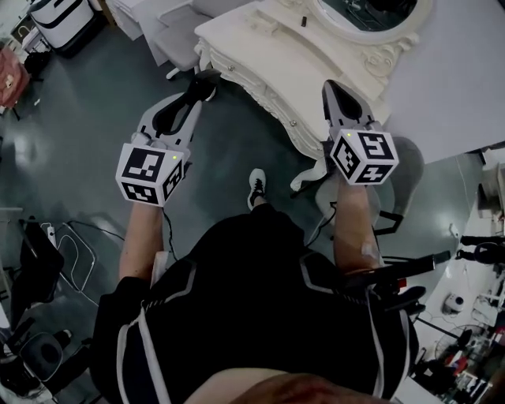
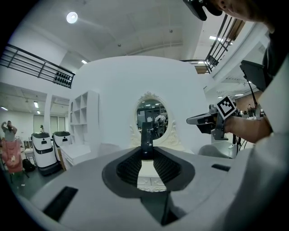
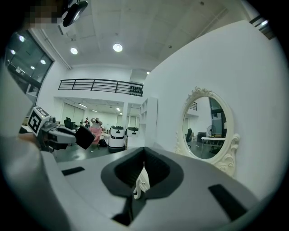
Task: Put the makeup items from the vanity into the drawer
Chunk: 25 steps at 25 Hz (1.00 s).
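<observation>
1. 2 grippers, left (image 1: 205, 80) & right (image 1: 333, 87): both w/ tips closed together, nothing held
2. 1 white vanity (image 1: 252, 46), 1 oval mirror (image 1: 371, 14)
3. 1 small dark item (image 1: 302, 21) on vanity top, near mirror

Matt white vanity (image 1: 260, 55) with carved trim, glossy glass mirror (image 3: 208, 126), smooth, faintly sheeny grey floor (image 1: 95, 102)

You have two tools in hand: one left tool (image 1: 208, 77) and one right tool (image 1: 332, 85). There is one white vanity (image 1: 260, 55) with one oval mirror (image 1: 371, 16), and one small dark item (image 1: 302, 21) on its tabletop. Off to the side stand two white wheeled units (image 2: 44, 151) (image 2: 60, 140).
</observation>
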### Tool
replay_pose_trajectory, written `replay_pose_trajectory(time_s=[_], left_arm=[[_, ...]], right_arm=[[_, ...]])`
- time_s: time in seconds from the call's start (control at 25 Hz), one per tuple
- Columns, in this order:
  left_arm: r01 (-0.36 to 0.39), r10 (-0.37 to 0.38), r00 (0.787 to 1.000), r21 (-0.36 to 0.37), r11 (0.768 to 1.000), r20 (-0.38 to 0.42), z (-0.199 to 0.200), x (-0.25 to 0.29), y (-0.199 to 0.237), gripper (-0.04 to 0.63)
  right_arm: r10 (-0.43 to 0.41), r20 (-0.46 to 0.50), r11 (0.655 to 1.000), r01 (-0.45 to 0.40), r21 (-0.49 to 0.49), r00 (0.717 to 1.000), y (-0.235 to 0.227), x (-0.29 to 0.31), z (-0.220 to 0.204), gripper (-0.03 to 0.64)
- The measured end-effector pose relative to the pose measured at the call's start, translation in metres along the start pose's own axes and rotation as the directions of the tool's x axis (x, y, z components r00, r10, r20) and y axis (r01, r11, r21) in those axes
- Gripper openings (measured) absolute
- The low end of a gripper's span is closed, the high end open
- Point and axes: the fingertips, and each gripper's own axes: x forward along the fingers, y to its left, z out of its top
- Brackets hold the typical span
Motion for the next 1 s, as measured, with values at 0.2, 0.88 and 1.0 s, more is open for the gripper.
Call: replay_pose_trajectory(time_s=[0.2,0.88,1.0], left_arm=[[-0.024,0.024,1.000,-0.012,1.000,-0.021,-0.003,0.029,0.020,0.083],[-0.031,0.030,0.997,-0.017,0.999,-0.075,0.019,0.197,0.075,0.083],[-0.032,0.030,0.996,-0.021,0.999,-0.090,0.020,0.223,0.080,0.083]], right_arm=[[0.030,-0.003,0.999,-0.029,0.037,1.000,-0.014,0.042,-0.012,0.005],[0.052,-0.027,0.995,-0.050,0.082,0.998,-0.126,0.173,-0.022,0.005],[0.060,-0.029,0.994,-0.057,0.093,0.998,-0.140,0.186,-0.026,0.006]])
